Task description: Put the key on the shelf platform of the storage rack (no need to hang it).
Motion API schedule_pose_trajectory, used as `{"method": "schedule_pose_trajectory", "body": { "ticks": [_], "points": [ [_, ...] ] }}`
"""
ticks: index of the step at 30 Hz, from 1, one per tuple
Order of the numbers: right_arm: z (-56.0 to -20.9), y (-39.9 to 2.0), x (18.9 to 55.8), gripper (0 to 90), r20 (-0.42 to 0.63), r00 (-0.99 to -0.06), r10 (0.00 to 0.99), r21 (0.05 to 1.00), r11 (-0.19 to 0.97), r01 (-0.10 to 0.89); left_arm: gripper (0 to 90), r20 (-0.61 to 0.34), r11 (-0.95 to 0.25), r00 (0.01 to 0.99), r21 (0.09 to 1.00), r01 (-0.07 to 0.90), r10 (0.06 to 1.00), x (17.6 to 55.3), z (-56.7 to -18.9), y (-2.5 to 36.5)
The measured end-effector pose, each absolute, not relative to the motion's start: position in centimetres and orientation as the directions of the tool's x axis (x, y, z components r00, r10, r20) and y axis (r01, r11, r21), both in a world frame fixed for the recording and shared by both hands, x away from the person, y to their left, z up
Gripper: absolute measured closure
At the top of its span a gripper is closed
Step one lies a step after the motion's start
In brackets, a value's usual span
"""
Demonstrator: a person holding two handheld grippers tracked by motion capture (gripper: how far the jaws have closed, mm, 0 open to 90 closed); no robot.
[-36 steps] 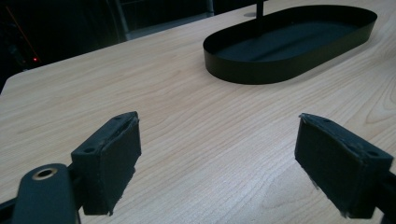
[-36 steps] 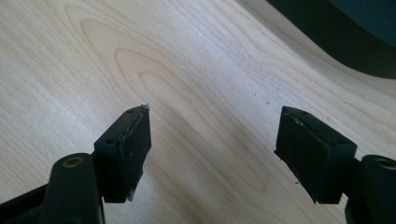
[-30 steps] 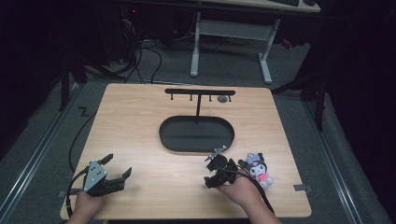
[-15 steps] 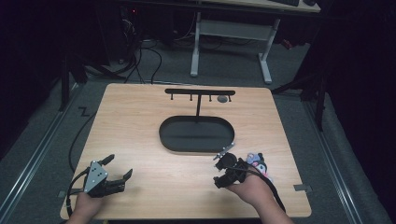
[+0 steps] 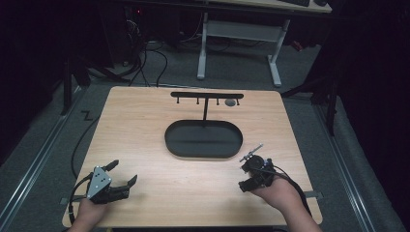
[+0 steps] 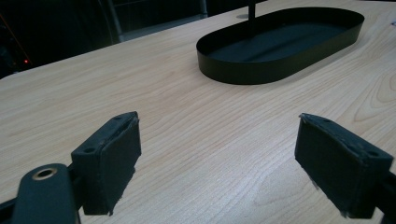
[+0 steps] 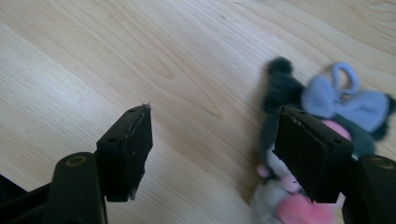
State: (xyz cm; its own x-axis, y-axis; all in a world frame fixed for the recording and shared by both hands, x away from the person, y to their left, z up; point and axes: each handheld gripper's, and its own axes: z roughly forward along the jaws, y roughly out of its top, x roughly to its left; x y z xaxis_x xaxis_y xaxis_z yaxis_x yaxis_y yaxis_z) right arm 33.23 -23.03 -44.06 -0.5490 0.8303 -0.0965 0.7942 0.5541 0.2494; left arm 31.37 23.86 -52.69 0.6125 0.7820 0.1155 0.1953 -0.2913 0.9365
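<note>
A small plush toy (image 7: 322, 98) with dark ears, a light blue bow and pink parts lies on the wooden table (image 5: 145, 125). In the right gripper view it sits partly behind the right-hand jaw. My right gripper (image 7: 215, 149) hovers just above it, near the table's front right (image 5: 245, 175). Its jaws have just been opening a little, with bare wood between them. In the high view the hand and gripper cover the toy. My left gripper (image 5: 124, 171) rests at the front left, open with nothing between its pads (image 6: 217, 158).
A black oval tray (image 5: 168, 139) lies at the table's middle, with its wall (image 6: 261, 70) in the left gripper view. A black T-shaped stand (image 5: 207, 94) with small hooks rises from it, and a grey round piece (image 5: 230, 102) hangs at the stand's right end. Behind the table stands a desk frame (image 5: 241, 29).
The right hand and gripper moved right and up, over the plush toy, which the high view no longer shows. The left gripper stayed put.
</note>
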Motion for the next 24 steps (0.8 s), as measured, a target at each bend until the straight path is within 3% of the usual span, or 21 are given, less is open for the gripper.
{"method": "schedule_pose_trajectory", "body": {
  "ticks": [9,14,24],
  "points": [
    [-42.9,-26.5,32.9,23.7,-0.109,-0.465,0.878,0.274,0.476,0.835,15.4,0.109,-0.294,0.618,0.933,0.206,0.779,31.6,-52.7,23.8],
    [-43.5,-28.4,32.5,16.6,-0.113,-0.412,0.904,0.262,0.427,0.865,15.4,0.109,-0.293,0.616,0.933,0.207,0.78,31.6,-52.7,23.8],
    [-45.0,-30.0,31.7,17.0,-0.108,-0.379,0.919,0.233,0.394,0.889,15.4,0.112,-0.293,0.617,0.935,0.201,0.779,31.5,-52.7,23.8]
  ]
}}
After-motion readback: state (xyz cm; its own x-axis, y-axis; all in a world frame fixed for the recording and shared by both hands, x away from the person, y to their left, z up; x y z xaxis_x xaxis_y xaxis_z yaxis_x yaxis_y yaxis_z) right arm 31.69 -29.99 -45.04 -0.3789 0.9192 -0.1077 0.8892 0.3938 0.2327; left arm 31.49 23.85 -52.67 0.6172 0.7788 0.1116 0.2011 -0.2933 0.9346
